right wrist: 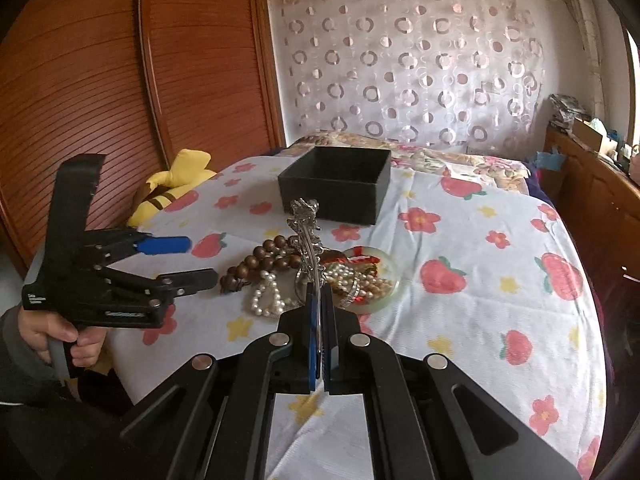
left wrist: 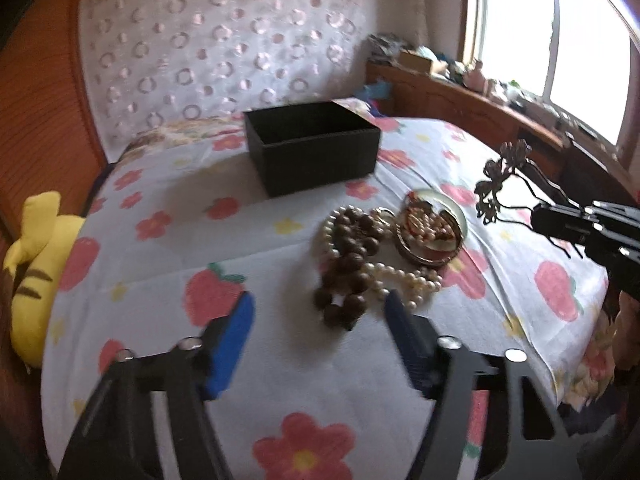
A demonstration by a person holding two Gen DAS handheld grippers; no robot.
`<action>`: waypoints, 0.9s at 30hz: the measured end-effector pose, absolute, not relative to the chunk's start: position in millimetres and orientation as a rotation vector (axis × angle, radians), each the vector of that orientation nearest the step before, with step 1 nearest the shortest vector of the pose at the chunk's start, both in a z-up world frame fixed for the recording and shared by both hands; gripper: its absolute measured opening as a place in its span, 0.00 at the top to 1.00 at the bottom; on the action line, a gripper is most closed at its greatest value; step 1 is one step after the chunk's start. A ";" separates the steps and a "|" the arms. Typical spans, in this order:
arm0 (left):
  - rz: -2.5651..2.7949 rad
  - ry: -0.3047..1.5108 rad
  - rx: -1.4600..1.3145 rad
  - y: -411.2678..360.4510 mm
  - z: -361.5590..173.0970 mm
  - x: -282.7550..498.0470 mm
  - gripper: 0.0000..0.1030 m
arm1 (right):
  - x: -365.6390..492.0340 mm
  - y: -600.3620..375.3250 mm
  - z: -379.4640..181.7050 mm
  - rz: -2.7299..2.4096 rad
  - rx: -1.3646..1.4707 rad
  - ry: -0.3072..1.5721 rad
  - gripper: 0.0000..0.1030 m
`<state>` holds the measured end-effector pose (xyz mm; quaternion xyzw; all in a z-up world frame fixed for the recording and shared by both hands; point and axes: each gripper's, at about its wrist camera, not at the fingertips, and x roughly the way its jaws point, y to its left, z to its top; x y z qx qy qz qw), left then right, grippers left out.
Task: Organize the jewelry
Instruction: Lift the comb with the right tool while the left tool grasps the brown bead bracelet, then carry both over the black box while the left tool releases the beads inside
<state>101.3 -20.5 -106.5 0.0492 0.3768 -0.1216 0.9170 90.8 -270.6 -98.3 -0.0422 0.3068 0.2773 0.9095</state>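
An open black box [left wrist: 312, 146] [right wrist: 338, 184] stands on the flowered bedspread. In front of it lies a pile of jewelry: brown wooden beads [left wrist: 348, 264] [right wrist: 260, 260], white pearls [left wrist: 404, 276] [right wrist: 266, 296] and a jade bangle [left wrist: 434, 232] [right wrist: 366, 278] with more pieces in it. My right gripper [right wrist: 319, 288] [left wrist: 536, 220] is shut on an ornate metal hairpin [right wrist: 306, 232] [left wrist: 502, 184], held above the pile. My left gripper [left wrist: 320, 312] [right wrist: 200, 260] is open and empty, just left of the pile.
A yellow plush toy [left wrist: 36, 272] [right wrist: 172, 188] lies at the bed's left edge by the wooden wardrobe [right wrist: 120, 80]. A cluttered wooden shelf [left wrist: 480, 100] runs along the right under the window. A patterned curtain [right wrist: 400, 64] hangs behind the bed.
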 end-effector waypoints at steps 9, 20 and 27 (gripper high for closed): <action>-0.280 0.807 0.133 -36.2 -113.9 125.0 0.69 | 97.5 -276.8 -107.4 0.556 -0.073 0.660 0.97; -0.287 0.739 0.094 -22.4 -78.6 126.9 0.89 | 101.5 -278.0 -104.9 0.550 -0.069 0.653 0.97; -0.283 0.653 0.078 -16.7 -31.8 126.8 0.89 | 103.6 -277.3 -94.2 0.553 -0.070 0.625 0.97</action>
